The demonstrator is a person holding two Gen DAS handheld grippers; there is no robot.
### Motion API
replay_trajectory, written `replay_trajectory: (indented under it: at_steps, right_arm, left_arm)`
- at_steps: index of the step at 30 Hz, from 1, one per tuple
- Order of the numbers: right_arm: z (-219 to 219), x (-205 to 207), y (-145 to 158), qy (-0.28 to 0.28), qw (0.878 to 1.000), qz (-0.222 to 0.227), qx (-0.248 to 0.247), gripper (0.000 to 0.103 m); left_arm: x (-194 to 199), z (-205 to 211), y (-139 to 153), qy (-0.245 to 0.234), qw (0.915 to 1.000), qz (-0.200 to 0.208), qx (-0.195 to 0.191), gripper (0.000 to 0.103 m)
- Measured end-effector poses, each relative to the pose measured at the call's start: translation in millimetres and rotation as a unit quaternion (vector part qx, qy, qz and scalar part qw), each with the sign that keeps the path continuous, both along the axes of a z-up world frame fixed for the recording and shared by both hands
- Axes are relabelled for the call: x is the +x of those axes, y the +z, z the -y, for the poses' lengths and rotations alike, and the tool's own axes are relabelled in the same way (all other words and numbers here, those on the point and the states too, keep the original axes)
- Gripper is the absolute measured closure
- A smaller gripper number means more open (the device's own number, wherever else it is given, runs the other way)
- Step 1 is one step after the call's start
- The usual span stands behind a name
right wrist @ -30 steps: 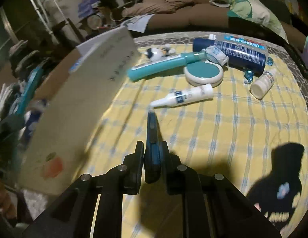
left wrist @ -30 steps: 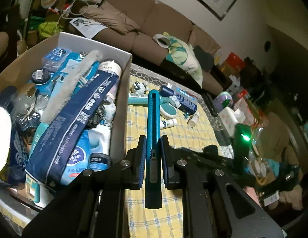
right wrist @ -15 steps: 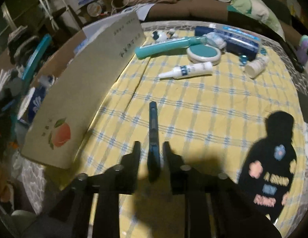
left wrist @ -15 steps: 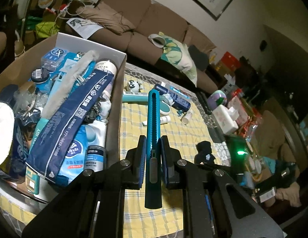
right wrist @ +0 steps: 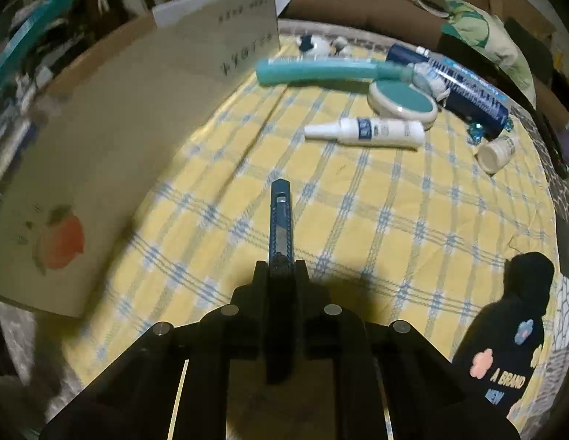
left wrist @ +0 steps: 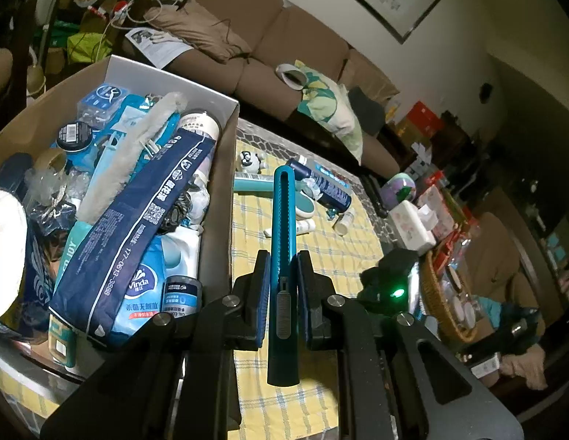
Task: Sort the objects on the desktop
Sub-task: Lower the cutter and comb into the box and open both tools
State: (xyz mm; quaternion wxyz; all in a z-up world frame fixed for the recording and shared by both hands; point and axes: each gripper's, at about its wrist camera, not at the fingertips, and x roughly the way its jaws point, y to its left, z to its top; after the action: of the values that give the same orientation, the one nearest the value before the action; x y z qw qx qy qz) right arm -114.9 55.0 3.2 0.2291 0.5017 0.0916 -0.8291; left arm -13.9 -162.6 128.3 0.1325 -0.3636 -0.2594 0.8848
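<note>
My left gripper (left wrist: 283,256) is shut on a long teal utility knife (left wrist: 282,212), held in the air just right of the full cardboard box (left wrist: 220,183). In the right wrist view my right gripper (right wrist: 280,267) points steeply down at the yellow checked tablecloth (right wrist: 376,220). Its jaws are closing tight on a smaller blue utility knife (right wrist: 280,220), whose tip sticks out ahead of the pads. The box's side wall (right wrist: 119,128) stands to its left.
At the far side of the cloth lie a teal tube (right wrist: 321,71), a round teal compact (right wrist: 403,101), a white tube (right wrist: 368,130), a dark blue can (right wrist: 467,91) and a small white bottle (right wrist: 497,150). A black printed cloth (right wrist: 511,330) lies at the right.
The right gripper's jaws stood apart around the blue knife half a second ago and now press on it; that hand has sunk toward the cloth. The left gripper keeps the teal knife, nearly still.
</note>
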Motion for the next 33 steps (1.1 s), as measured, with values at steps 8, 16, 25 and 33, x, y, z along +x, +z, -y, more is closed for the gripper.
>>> replay_trajectory:
  at_steps: [8, 16, 25, 33]
  right_arm:
    - [15.4, -3.5, 85.6, -0.002, 0.993, -0.009, -0.121, 0.091]
    - [76.9, -10.2, 108.8, -0.001, 0.961, 0.057, -0.272, 0.09]
    - [120.0, -2.2, 69.3, -0.047, 0.959, 0.101, -0.26, 0.09]
    - [120.6, 4.2, 66.8, -0.038, 0.965, 0.107, -0.234, 0.087]
  left_arm:
    - [-3.2, 42.1, 16.6, 0.014, 0.9989, 0.01, -0.043, 0.09]
    - [-29.0, 85.6, -5.2, 0.024, 0.9892, 0.085, -0.117, 0.09]
    - [-31.7, 72.4, -33.1, 0.004, 0.9805, 0.123, -0.153, 0.09]
    - [-36.2, 65.9, -42.6, -0.007, 0.9798, 0.141, -0.142, 0.089]
